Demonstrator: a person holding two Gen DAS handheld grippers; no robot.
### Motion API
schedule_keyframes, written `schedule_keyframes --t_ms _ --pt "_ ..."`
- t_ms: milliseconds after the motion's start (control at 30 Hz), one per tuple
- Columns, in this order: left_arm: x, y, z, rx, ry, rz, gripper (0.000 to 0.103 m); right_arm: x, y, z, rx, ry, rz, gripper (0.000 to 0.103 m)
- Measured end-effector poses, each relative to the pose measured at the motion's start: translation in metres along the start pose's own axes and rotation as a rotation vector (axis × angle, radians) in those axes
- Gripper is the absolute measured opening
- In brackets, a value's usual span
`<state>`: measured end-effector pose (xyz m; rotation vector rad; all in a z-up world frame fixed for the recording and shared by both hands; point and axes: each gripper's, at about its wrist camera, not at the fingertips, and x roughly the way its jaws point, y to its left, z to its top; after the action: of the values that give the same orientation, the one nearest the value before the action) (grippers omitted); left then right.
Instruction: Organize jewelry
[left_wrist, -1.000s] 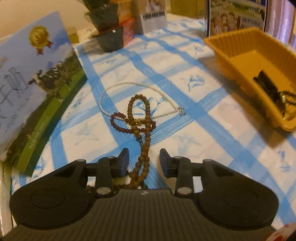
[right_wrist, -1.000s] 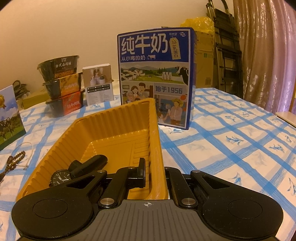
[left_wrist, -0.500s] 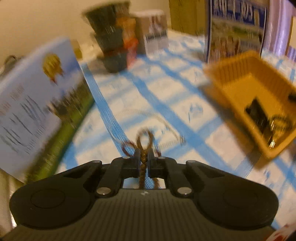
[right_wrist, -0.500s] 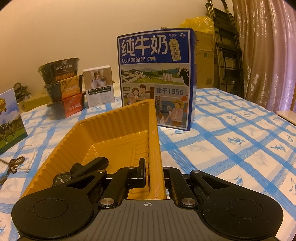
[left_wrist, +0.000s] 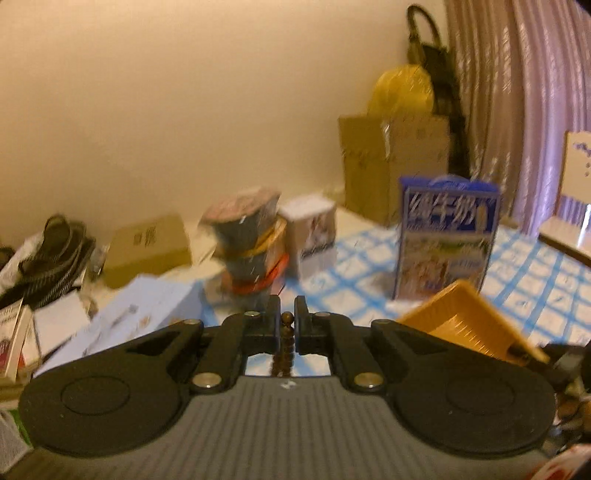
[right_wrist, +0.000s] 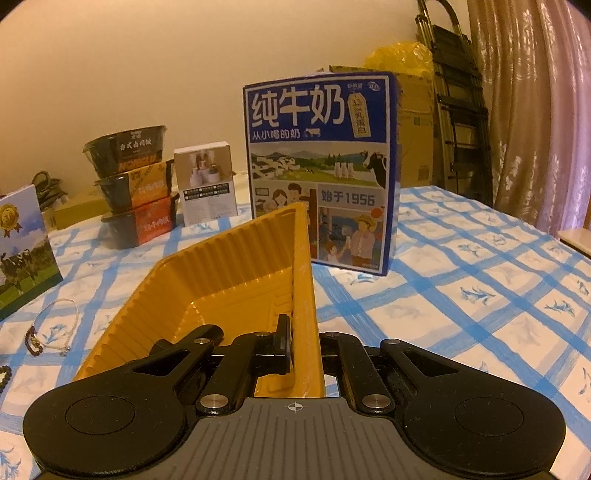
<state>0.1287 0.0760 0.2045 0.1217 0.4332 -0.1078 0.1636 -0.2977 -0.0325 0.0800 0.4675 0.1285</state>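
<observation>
My left gripper (left_wrist: 287, 321) is shut on a brown wooden bead string (left_wrist: 284, 345) and holds it high above the table; the view is blurred. My right gripper (right_wrist: 303, 343) is shut on the right wall of the yellow ribbed tray (right_wrist: 229, 273), which is tipped up at that side. The tray also shows in the left wrist view (left_wrist: 461, 325). A white pearl necklace (right_wrist: 61, 321) and a dark red bead bracelet (right_wrist: 31, 338) lie on the checked cloth left of the tray. More brown beads (right_wrist: 3, 374) show at the left edge.
A blue milk carton (right_wrist: 321, 170) stands behind the tray. Stacked noodle bowls (right_wrist: 135, 184) and a small white box (right_wrist: 207, 184) stand at the back left. A blue cow-print box (right_wrist: 22, 251) stands at far left. Cardboard boxes (left_wrist: 395, 162) and a curtain (right_wrist: 535, 110) lie beyond the table.
My left gripper closed on the brown bead string and lifted it, swinging up and toward the tray. The right gripper tilted the tray's held side higher; the watch in it is no longer visible.
</observation>
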Motion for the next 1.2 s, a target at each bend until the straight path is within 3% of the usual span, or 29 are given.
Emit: schedule_keyframes --t_ms 333,567,767,1000,1200 --pt "-0.003 -0.057 0.031 0.010 -0.083 -0.165 0.006 -0.004 0.011 0.007 -0.045 -0.015 0.005 0.007" --pt "0.039 -0.105 0.020 -0.042 -0.036 -0.347 0.006 -0.006 0.013 0.009 -0.039 -0.023 0.017 0.009" --pt "0.080 -0.139 0.002 -0.116 0.032 -0.447 0.006 -0.007 0.013 0.010 -0.033 -0.026 0.022 0.009" --pt "0.121 -0.156 -0.031 -0.204 0.132 -0.478 0.006 -0.007 0.012 0.009 -0.021 -0.022 0.022 0.009" --pt "0.152 -0.171 -0.068 -0.215 0.240 -0.451 0.007 -0.007 0.010 0.007 -0.016 -0.018 0.016 0.009"
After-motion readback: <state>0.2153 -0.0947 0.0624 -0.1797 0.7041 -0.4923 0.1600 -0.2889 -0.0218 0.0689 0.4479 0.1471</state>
